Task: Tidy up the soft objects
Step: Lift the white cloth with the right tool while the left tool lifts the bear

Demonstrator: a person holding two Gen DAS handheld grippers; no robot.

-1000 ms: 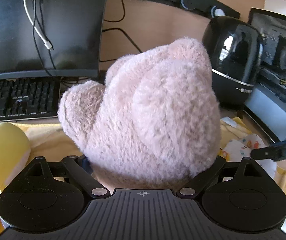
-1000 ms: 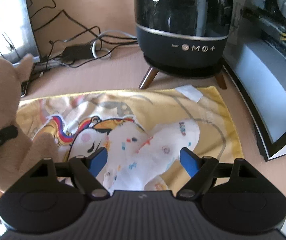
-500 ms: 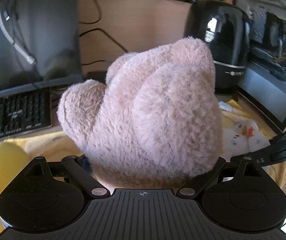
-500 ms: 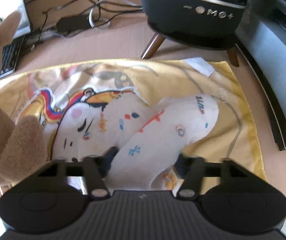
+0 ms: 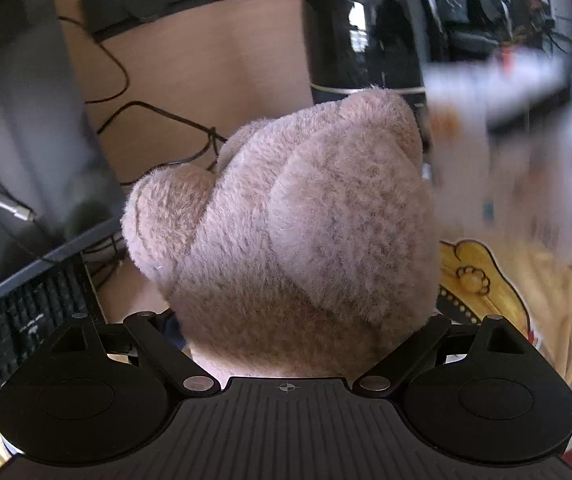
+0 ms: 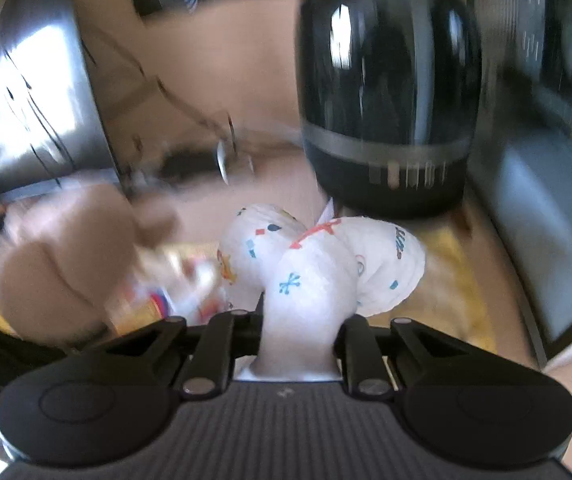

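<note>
Left gripper [image 5: 286, 320]: jaws spread fairly wide and pressed against both flanks of a beige plush bear [image 5: 298, 220], held clear of the desk [image 5: 221, 80] and filling the centre of the left wrist view. Right gripper [image 6: 300, 336]: jaws drawn narrow and clamped on a white patterned soft toy [image 6: 314, 276], its printed lobes bulging forward past the fingers; view blurred. Below and beyond: yellow printed cloth [image 5: 526, 292] spread on the desk. Behind: glossy black speaker [image 6: 386, 100] on the desk, just past the cloth. At left: dark monitor [image 5: 25, 140] above black keyboard [image 5: 17, 320], with cables [image 5: 157, 112] trailing across the desktop.
</note>
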